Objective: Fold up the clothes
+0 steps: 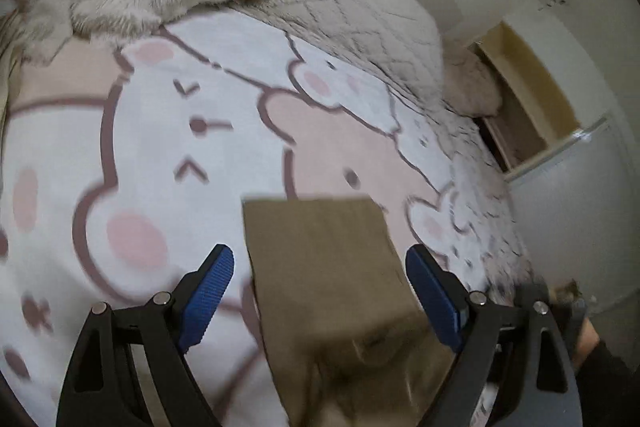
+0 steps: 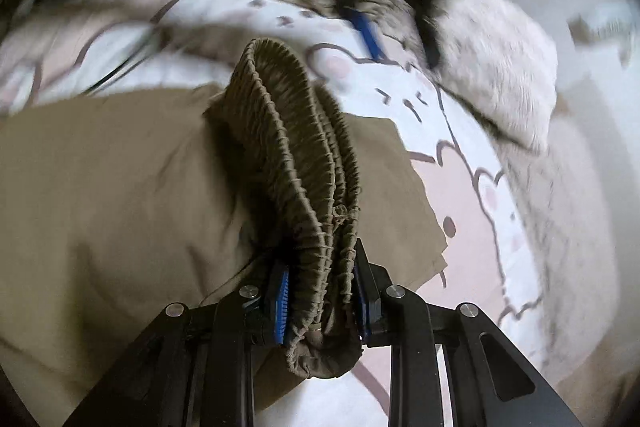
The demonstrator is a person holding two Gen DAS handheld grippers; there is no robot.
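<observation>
In the left wrist view the left gripper (image 1: 320, 263) stands wide open at lower centre over the khaki trousers (image 1: 332, 291) on the cartoon blanket (image 1: 160, 131). At bottom centre of the right wrist view, the right gripper (image 2: 320, 291) is clamped on the trousers' elastic waistband (image 2: 296, 147), which rises toward mid-frame.

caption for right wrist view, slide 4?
Right gripper shut on the elastic waistband of khaki trousers lying on a bear-print blanket.
</observation>
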